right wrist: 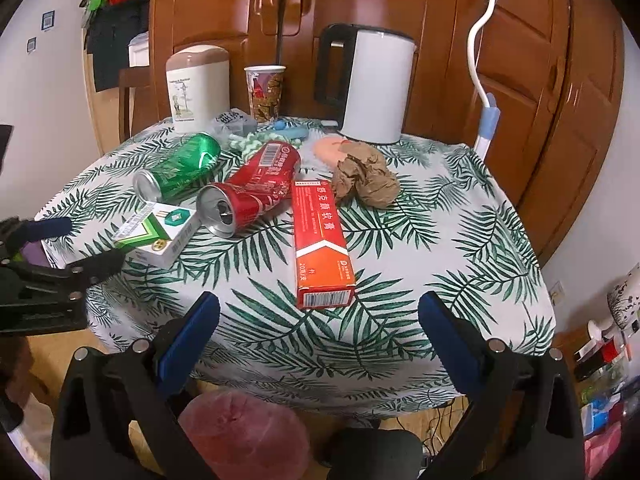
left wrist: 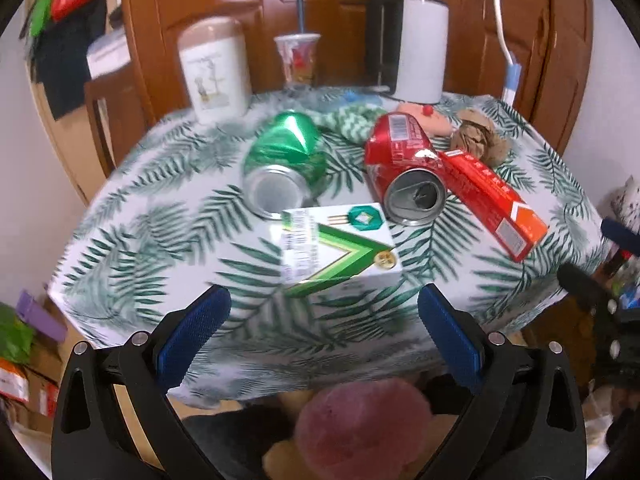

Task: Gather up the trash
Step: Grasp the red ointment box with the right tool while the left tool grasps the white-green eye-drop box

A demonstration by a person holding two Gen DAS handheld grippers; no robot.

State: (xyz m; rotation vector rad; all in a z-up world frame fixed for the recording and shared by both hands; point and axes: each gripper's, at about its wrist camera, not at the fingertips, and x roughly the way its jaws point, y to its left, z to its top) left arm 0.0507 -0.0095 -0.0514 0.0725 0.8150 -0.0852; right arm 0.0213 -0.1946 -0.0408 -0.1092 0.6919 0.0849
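On the leaf-print tablecloth [left wrist: 160,216] lie a crushed green can [left wrist: 284,160], a crushed red can [left wrist: 404,168], a white and green carton [left wrist: 340,244], a long red box [left wrist: 492,204] and a crumpled brown paper ball [left wrist: 480,136]. My left gripper [left wrist: 324,304] is open and empty, just short of the carton. In the right wrist view the red box [right wrist: 322,244] lies ahead of my open, empty right gripper [right wrist: 320,312], with the red can [right wrist: 248,196], green can [right wrist: 180,168], carton [right wrist: 160,236] and paper ball [right wrist: 366,180] beyond.
At the table's back stand a small beige-lidded bin [right wrist: 198,88], a paper cup [right wrist: 265,92] and a white kettle [right wrist: 372,84]. A green cloth [left wrist: 352,120] lies behind the cans. Wooden doors [right wrist: 520,60] rise behind. A chair [left wrist: 100,120] stands at left.
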